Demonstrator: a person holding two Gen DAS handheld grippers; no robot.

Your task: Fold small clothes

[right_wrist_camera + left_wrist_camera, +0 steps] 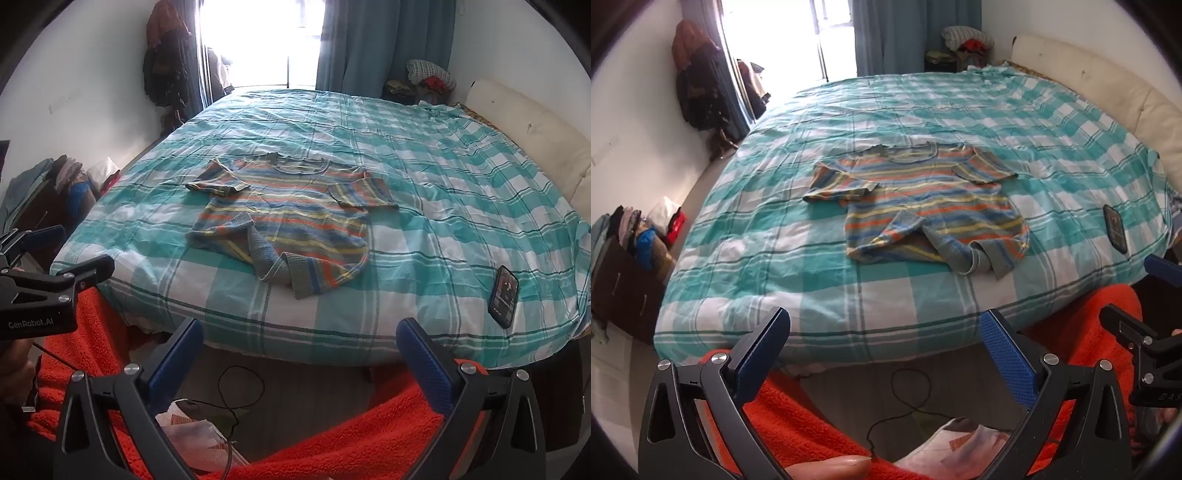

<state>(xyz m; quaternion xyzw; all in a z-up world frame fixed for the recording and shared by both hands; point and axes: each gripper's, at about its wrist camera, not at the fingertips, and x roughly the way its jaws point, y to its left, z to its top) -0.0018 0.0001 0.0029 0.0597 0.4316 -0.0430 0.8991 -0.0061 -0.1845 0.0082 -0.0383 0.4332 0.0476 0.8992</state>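
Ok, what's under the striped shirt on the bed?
The striped shirt lies flat on the teal checked bedcover. Anything beneath it is covered and cannot be seen.

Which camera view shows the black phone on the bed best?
The right wrist view: the phone lies large there, its screen facing the camera. In the left wrist view the phone sits near the right edge, smaller and slanted.
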